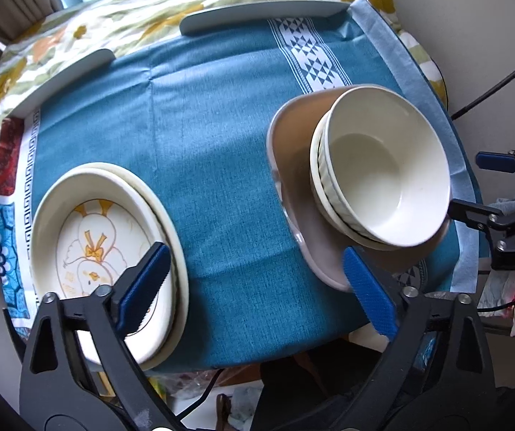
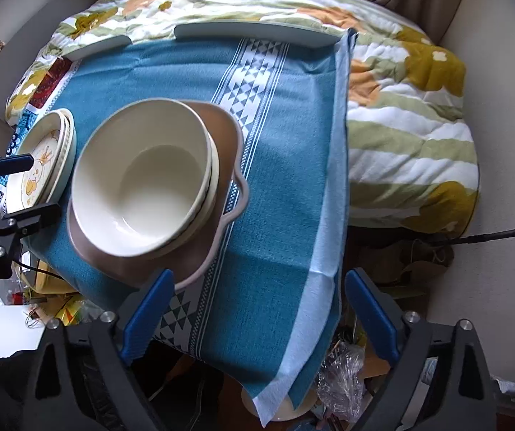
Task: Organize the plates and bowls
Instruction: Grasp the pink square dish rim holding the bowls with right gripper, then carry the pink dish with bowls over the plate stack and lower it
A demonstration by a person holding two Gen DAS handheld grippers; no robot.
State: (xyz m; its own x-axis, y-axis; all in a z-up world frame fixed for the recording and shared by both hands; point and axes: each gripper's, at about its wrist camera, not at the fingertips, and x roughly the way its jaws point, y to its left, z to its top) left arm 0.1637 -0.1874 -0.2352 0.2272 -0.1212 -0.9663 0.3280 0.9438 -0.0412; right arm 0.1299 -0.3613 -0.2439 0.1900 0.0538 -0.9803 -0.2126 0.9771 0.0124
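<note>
A stack of white bowls (image 1: 383,172) sits on a brown plate (image 1: 293,165) on the right of the blue-clothed table (image 1: 203,143); the stack also shows in the right wrist view (image 2: 142,183) on the brown plate (image 2: 221,133). A stack of cream plates with a duck drawing (image 1: 92,248) lies at the left, also visible in the right wrist view (image 2: 45,158). My left gripper (image 1: 257,287) is open and empty above the near table edge, between the two stacks. My right gripper (image 2: 257,316) is open and empty, near the brown plate's front edge.
A flowered quilt (image 2: 412,136) lies beyond and right of the table. Two pale blue curved bars (image 1: 264,14) lie along the far table edge. Clutter and plastic bags (image 2: 340,370) lie on the floor below the near edge. A cable (image 2: 491,233) runs at the right.
</note>
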